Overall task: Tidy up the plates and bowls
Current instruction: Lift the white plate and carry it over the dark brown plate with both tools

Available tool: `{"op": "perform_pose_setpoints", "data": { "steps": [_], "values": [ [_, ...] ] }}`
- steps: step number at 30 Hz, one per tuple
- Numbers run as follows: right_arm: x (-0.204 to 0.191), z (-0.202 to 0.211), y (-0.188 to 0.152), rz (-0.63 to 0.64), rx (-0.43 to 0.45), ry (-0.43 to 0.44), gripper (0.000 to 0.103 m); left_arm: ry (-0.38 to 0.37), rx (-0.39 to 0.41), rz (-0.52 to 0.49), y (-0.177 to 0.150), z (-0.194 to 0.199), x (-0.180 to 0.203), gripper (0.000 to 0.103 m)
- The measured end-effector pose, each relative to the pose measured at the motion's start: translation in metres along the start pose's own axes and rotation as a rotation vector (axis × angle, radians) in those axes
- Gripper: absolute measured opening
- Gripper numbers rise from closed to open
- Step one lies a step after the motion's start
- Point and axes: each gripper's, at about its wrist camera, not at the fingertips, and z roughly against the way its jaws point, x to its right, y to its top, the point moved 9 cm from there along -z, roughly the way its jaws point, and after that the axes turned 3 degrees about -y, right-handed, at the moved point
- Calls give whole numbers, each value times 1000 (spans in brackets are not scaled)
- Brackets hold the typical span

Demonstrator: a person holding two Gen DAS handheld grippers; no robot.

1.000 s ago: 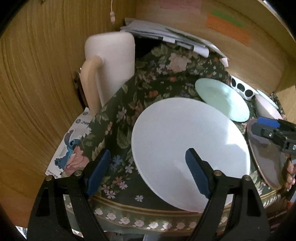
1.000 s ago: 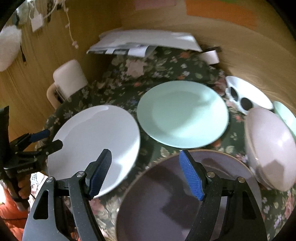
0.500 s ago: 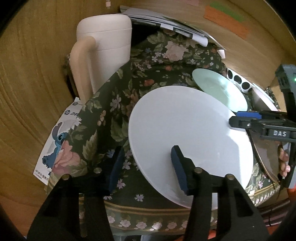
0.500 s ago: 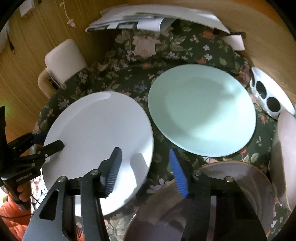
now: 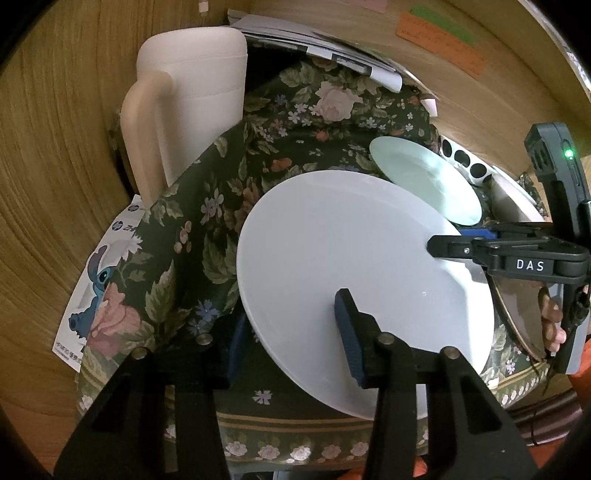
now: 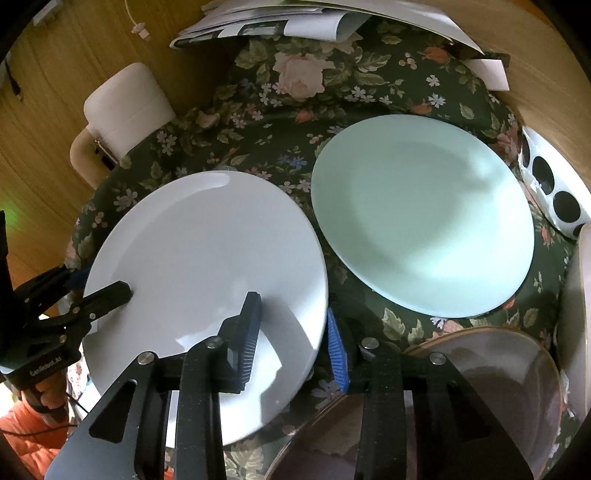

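A white plate [image 5: 351,251] [image 6: 207,258] lies on the floral tablecloth [image 5: 295,110]. My left gripper [image 5: 291,310] [image 6: 99,284] straddles its left rim, jaws closing. One finger is over the plate and the other is beside the rim, a sliver of cloth showing between pad and rim. My right gripper [image 6: 291,306] [image 5: 450,240] has its jaws closing on the right rim, with the black finger on top and the blue pad against the edge. A mint plate [image 6: 421,214] lies behind, and a brown plate [image 6: 480,387] sits at the front right.
A pale pink bowl [image 6: 576,295] and a white dish with black dots [image 6: 550,192] stand at the right edge. A cream chair [image 5: 192,103] stands at the left and papers [image 6: 295,22] lie at the back. Wooden wall surrounds the table. A hand [image 5: 552,321] holds the right gripper.
Both pairs of jaws have narrowed around the white plate's rims. My right gripper moved left and down, from over the brown plate to the white plate's right edge.
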Motion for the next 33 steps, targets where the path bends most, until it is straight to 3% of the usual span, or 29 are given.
{"op": "perform_pose_setpoints", "data": {
  "steps": [10,19,33],
  "values": [
    [2,13,-2,-14,39,0,25,-5,-1,41,3,3,-5,41],
    [2,37,5,-15,113,0,24,1,45,53,12,16,0,41],
    [13,76,8,-62,209,-12,24,-23,99,17,35,27,28,41]
  ]
}}
